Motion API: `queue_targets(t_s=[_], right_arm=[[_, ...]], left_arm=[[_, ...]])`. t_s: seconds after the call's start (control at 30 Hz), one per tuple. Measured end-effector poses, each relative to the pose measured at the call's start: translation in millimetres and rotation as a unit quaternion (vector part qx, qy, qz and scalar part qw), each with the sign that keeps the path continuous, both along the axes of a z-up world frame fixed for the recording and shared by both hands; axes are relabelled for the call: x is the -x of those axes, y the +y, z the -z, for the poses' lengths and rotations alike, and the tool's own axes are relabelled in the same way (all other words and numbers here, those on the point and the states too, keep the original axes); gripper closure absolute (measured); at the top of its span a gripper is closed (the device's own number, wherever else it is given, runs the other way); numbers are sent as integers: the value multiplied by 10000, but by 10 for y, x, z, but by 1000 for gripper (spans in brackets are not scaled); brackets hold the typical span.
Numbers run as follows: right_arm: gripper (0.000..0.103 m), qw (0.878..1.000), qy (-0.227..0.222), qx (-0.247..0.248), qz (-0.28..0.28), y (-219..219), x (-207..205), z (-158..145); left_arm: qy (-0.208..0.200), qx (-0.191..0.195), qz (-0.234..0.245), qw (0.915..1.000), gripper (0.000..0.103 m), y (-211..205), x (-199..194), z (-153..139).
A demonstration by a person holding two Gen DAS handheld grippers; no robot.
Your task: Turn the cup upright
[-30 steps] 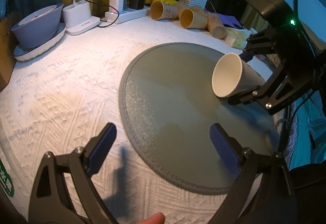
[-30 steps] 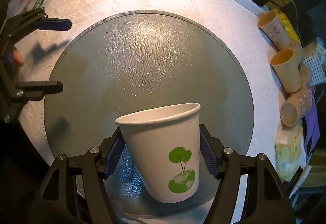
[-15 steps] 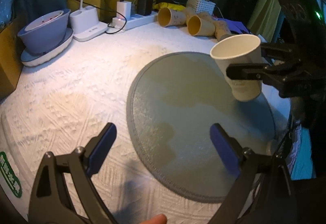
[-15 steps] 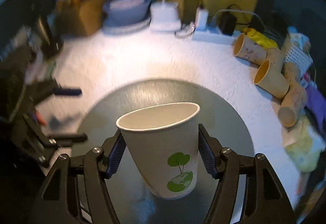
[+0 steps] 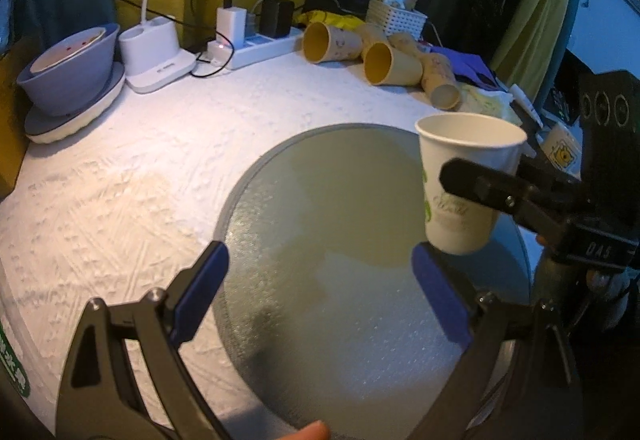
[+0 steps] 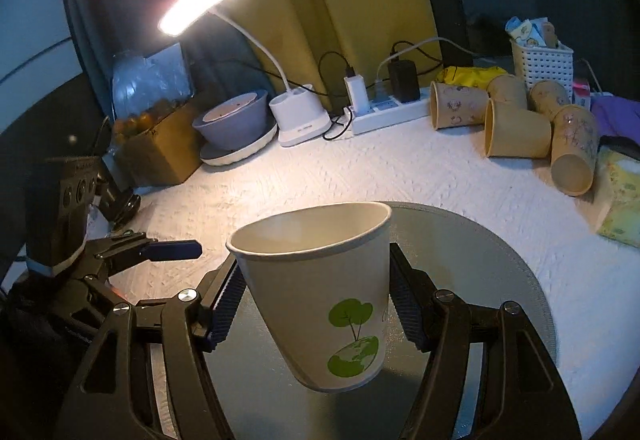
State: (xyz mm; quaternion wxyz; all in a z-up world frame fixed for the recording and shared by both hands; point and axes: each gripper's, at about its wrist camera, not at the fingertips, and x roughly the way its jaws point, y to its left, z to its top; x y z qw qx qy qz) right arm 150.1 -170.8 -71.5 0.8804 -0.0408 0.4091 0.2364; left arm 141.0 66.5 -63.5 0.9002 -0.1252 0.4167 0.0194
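- In the right wrist view, the left gripper sits at about nine o'clock, its blue-padded fingers spread wide and holding nothing.
- In the left wrist view the same fingers frame the near edge of the round grey mat, with only mat between them.
- The purple bowl rests on a pale plate at about ten o'clock in the right wrist view, beside a brown cardboard box.
- The white desk lamp stands just right of the bowl, its lit head arching up toward eleven o'clock.
- A white power strip with plugged chargers lies at about twelve o'clock near the table's back edge.
- The white paper cup with a green tree print sits centre frame, mouth up and nearly upright, tilted slightly.
- The right gripper pinches the cup on both sides with its ridged pads, holding it above the mat; the cup's base appears clear of the surface.
- In the left wrist view, the cup hangs at about three o'clock, over the mat's right side.
- Several tan paper cups lie on their sides at about two o'clock on the white tablecloth.
- A white lattice basket stands behind them.
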Motion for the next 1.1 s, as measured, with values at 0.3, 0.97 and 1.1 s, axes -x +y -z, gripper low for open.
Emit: queue_targets(t_s=[0.3,0.97,1.1], right_arm=[[33,9997,-36,218,48,-83,71,71],[32,9982,-190,539,187,-223,364,82],[32,9979,-186,571,232,-220,372,86]], left_arm=[[87,-42,-82,9999,9,-22,-34,56],[185,-195,37,9996,9,-230,5,63],[153,-226,42,9996,9,-244,37,42]])
